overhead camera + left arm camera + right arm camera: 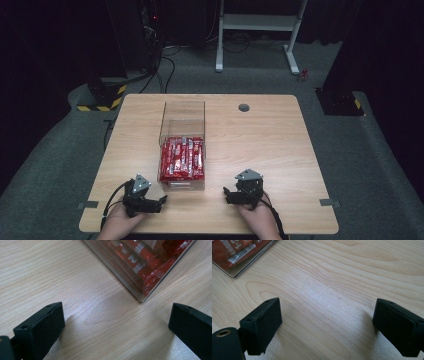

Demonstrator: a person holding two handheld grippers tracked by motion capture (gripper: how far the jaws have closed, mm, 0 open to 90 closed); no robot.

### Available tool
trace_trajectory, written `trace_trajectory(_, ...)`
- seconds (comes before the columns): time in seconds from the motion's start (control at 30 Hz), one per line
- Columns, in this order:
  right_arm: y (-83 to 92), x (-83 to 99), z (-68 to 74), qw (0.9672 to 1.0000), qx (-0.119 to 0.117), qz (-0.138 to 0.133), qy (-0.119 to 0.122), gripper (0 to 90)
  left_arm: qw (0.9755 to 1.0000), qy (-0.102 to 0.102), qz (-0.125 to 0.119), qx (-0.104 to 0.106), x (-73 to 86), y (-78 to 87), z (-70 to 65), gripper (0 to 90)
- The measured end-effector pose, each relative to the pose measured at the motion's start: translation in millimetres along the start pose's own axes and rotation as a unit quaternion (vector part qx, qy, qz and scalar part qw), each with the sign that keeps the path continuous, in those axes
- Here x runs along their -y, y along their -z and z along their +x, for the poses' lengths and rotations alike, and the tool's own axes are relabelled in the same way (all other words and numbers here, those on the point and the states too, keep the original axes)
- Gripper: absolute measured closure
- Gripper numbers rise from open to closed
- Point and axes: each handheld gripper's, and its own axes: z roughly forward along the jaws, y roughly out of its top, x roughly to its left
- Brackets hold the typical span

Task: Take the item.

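Both the left gripper (159, 201) and right gripper (226, 193) sit wide open and empty on the table (260, 145), flanking the clear box (183, 120) of red snack packets (182, 158).

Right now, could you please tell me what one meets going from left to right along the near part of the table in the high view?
Left gripper → clear plastic box of red snack packets → right gripper.

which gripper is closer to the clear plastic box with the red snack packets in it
Left. The left gripper sits just off the near left corner of the clear plastic box of red packets. The right gripper rests farther off, beyond its near right corner.
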Motion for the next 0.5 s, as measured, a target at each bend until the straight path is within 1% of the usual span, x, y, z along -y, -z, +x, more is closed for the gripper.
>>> trace_trajectory(0.5, 1.3, 1.5, 0.9, 1.0000, 0.005, 0.000, -0.003, 8.5, 1.0000, 0.001, 0.000, 0.001, 0.0, 0.0, 0.1, 0.7)
